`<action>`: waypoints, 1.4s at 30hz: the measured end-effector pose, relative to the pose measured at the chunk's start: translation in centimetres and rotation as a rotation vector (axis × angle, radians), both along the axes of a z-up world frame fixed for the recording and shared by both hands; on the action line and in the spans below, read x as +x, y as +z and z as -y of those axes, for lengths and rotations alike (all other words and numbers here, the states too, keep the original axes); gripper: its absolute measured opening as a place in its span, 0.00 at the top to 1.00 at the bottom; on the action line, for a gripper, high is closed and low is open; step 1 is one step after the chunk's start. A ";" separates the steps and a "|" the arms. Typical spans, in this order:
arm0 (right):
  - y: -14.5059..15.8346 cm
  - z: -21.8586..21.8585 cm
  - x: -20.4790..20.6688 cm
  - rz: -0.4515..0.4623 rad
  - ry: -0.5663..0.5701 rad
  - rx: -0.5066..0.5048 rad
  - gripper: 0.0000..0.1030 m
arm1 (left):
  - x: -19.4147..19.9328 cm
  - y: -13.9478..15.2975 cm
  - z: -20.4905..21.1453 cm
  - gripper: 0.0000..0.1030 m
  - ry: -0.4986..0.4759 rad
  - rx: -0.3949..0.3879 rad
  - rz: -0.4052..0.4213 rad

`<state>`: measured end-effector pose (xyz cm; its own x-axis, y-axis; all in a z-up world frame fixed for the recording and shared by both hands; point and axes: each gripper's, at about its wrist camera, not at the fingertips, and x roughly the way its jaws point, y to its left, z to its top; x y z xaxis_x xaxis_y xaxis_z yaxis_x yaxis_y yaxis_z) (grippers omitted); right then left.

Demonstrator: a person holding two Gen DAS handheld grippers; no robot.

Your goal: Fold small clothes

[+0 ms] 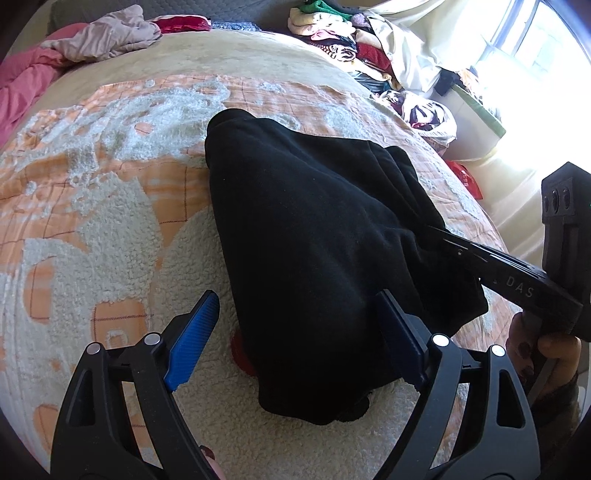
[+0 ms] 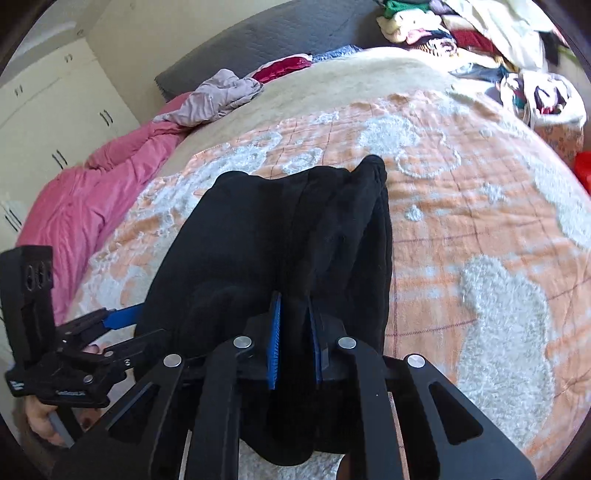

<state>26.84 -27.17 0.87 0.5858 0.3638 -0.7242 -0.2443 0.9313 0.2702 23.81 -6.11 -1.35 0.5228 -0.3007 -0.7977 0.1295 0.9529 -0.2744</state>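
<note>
A black garment [image 1: 314, 236] lies bunched and partly folded on the orange and white fleece blanket [image 1: 92, 192]. My left gripper [image 1: 295, 325] is open, its blue fingers straddling the garment's near left edge without gripping it. My right gripper [image 2: 295, 332] is shut on a thick fold of the black garment [image 2: 295, 229]; cloth fills the gap between its blue pads. In the left wrist view the right gripper [image 1: 436, 230] reaches in from the right into the garment's edge. The left gripper [image 2: 122, 319] shows at the left of the right wrist view.
A pink quilt [image 2: 85, 199] and a crumpled mauve garment [image 2: 218, 96] lie at the far left of the bed. A heap of mixed clothes [image 1: 343, 33] is piled at the far right. White wardrobes [image 2: 55, 110] stand beyond the bed. A small red thing [image 1: 240, 350] peeks from under the garment.
</note>
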 end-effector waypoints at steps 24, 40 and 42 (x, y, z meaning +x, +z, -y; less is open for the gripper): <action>-1.2 2.5 -1.6 -0.055 -0.154 0.005 0.62 | -1.2 -0.3 1.5 0.24 -0.023 0.033 -0.027; 3.6 2.5 -7.0 0.176 -0.171 0.072 0.13 | -4.1 2.9 0.1 0.18 0.016 0.018 0.065; 4.4 2.8 -8.0 0.219 -0.179 0.080 0.07 | -4.7 3.4 -0.1 0.14 0.028 0.019 0.086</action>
<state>18.80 -29.95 5.22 0.7850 0.2913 -0.5467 -0.1389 0.9428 0.3031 19.07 -6.00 2.03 0.5980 -0.2701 -0.7546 0.1247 0.9614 -0.2452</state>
